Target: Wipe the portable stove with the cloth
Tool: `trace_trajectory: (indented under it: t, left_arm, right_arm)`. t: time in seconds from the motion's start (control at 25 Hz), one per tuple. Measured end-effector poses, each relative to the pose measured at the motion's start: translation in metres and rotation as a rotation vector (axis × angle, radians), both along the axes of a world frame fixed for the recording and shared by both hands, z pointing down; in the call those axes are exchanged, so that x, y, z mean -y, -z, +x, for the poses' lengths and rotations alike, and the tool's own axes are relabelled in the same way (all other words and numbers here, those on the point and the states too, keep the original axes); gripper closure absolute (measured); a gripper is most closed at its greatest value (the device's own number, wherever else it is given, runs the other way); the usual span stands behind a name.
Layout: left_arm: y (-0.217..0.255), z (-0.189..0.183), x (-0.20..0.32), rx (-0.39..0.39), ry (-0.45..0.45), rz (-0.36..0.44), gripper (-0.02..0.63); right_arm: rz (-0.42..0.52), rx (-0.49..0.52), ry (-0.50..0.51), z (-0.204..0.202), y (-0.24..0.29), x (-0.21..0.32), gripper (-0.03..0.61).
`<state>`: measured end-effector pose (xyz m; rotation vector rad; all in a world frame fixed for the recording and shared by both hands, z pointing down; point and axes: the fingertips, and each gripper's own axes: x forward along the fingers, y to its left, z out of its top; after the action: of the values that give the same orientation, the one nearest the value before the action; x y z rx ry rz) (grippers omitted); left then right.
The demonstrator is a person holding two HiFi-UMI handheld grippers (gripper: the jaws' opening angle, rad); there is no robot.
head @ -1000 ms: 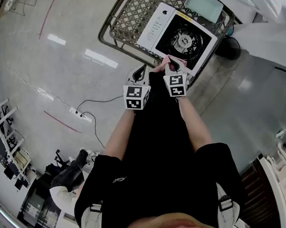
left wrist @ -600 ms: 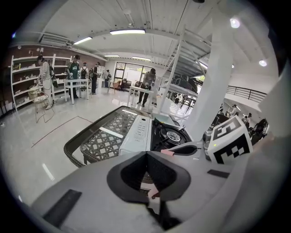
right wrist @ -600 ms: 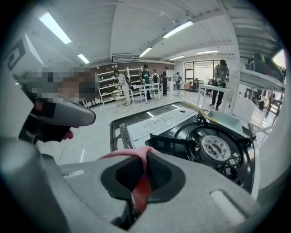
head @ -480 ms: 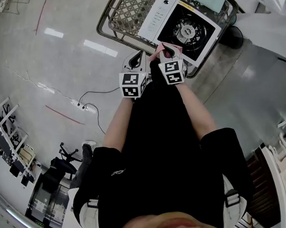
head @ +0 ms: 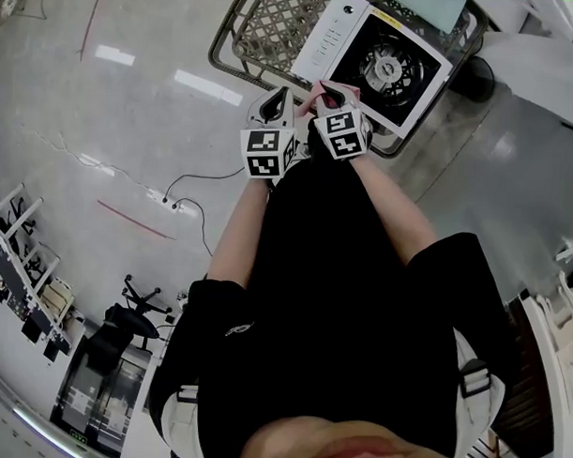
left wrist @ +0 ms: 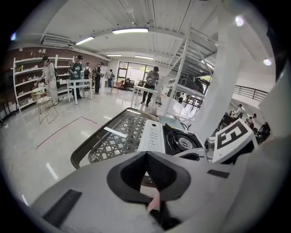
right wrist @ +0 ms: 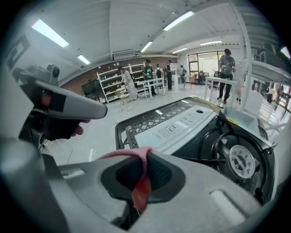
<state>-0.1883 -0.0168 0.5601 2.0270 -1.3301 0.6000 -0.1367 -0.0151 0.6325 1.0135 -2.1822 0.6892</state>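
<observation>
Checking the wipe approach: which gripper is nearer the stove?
Right. The right gripper, holding the cloth, is by the stove's near edge; the left gripper sits beside it, farther off.

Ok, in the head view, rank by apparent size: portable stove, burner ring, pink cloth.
Largest: portable stove.
Then: burner ring.
Smallest: pink cloth, though only a small bit of it shows, so that rank is as seen.

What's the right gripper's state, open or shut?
Shut on the pink cloth; the right gripper's fingers pinch a fold of it.
</observation>
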Motion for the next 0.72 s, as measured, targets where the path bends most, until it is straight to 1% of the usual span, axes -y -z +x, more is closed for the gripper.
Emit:
trace_trajectory:
  t: [0.2, 0.32, 0.44, 0.56, 0.72]
  left_arm:
    - [0.004, -0.005, 0.021, 0.021, 0.006, 0.005, 0.615]
    - [0.005, -0.008, 0.032, 0.034, 0.007, 0.013, 0.615]
    - [0.001, -0.011, 0.039, 0.025, 0.008, -0.001, 0.615]
    - [-0.003, -0.009, 0.043, 0.017, -0.024, -0.018, 0.615]
    - [-0.008, -0.008, 0.054, 0.000, -0.091, -0.017, 0.615]
  right_arm:
    - [-0.042, 0.022, -0.002, -0.002, 0.000, 0.000, 0.569]
    - [-0.048, 0.031, 0.000, -0.003, 0.002, -0.002, 0.569]
    - [-0.045, 0.032, 0.001, -0.007, 0.001, 0.000, 0.569]
    - [-0.032, 0.014, -0.018, -0.007, 0.001, 0.001, 0.569]
    - [-0.024, -0.007, -0.079, -0.007, 0.002, 0.006, 0.569]
